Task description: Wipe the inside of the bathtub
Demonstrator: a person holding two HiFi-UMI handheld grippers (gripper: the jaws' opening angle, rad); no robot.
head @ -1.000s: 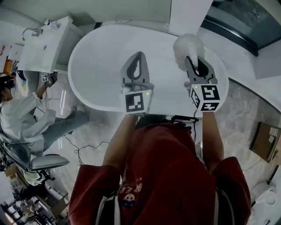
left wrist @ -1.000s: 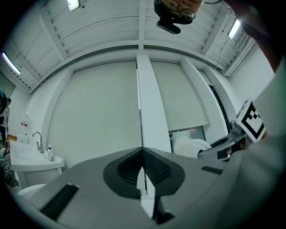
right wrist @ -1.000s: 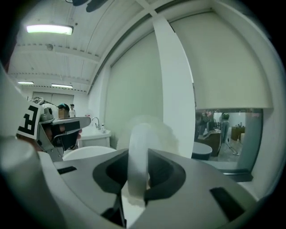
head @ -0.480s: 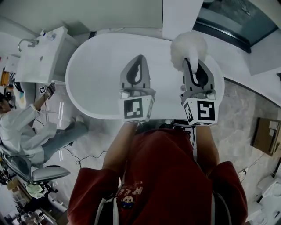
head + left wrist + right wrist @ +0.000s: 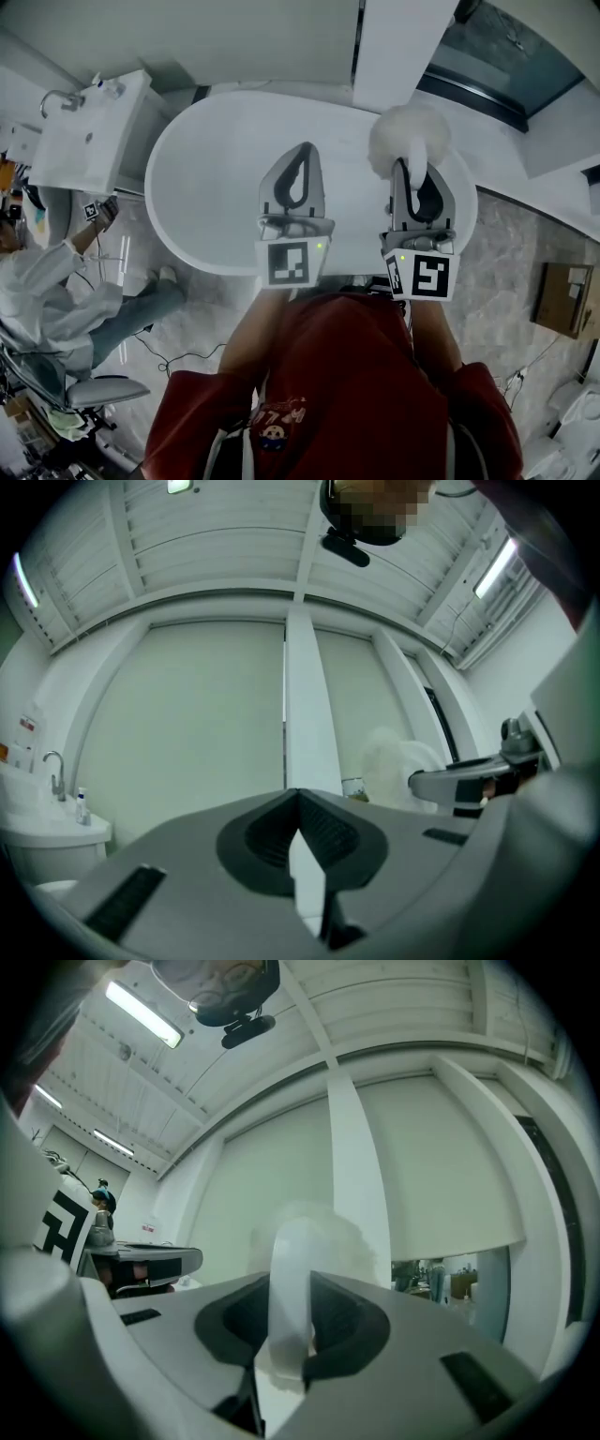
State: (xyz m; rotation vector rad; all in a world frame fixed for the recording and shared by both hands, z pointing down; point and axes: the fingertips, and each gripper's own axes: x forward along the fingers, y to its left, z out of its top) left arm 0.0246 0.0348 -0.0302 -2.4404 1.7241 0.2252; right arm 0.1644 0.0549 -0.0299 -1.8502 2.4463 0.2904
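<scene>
The white oval bathtub (image 5: pixel 216 159) lies in front of me in the head view. My right gripper (image 5: pixel 415 165) is shut on the white handle (image 5: pixel 289 1297) of a fluffy white duster (image 5: pixel 407 134), whose head hangs over the tub's far right part. In the right gripper view the duster's head (image 5: pixel 314 1232) rises just past the jaws. My left gripper (image 5: pixel 302 150) is held over the tub's middle, shut and empty; its jaws meet at a point (image 5: pixel 298 797). From the left gripper view the duster (image 5: pixel 396 766) and the right gripper (image 5: pixel 469 782) show to the right.
A white washbasin (image 5: pixel 80 127) stands left of the tub. A person (image 5: pixel 47 281) sits on the floor beside it, near a chair (image 5: pixel 89 347). A white pillar (image 5: pixel 403 47) rises behind the tub, dark glass (image 5: pixel 511 56) lies to its right, and a cardboard box (image 5: pixel 562 300) sits far right.
Both grippers sit a little lower and closer to me in the head view. The right gripper has turned straighter, with the duster still in it. The left stays shut.
</scene>
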